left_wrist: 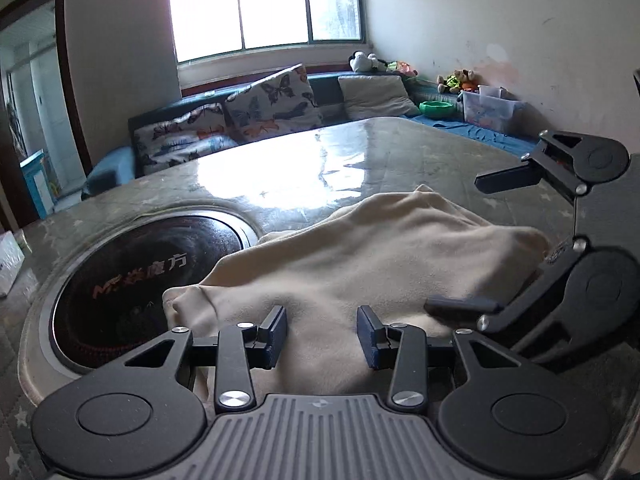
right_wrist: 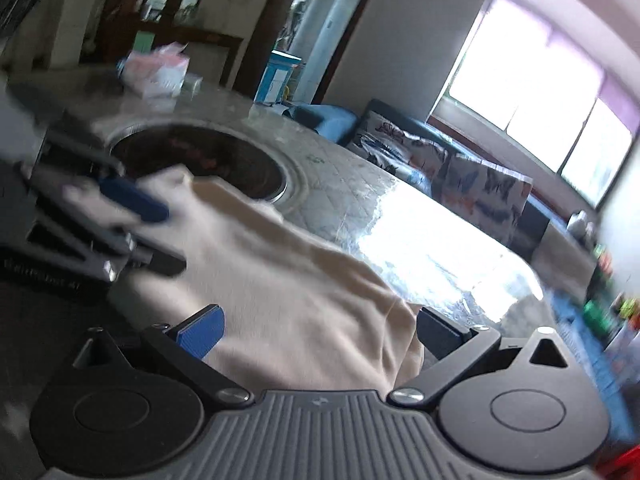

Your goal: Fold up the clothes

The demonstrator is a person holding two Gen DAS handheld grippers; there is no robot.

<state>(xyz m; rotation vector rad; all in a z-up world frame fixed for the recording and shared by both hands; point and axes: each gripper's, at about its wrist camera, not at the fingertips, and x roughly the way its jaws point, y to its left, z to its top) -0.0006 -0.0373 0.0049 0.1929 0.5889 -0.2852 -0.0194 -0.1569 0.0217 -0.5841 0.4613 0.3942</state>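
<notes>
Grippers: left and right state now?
Left gripper: open, jaws apart over the cream garment, gripping nothing.
Right gripper: open wide, garment lying between the fingers, not clamped.

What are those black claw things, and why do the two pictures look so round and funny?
Those are grippers, two-finger tools a person holds, one in each hand. Each carries a bulgy-lens camera looking along its fingers, so you get one picture per hand. The left gripper and right gripper are both open, holding nothing yet. Under them lies a cream garment, rumpled on a shiny table, its edge lying over a round black cooktop set into the table. The person is about to fold it.
</notes>
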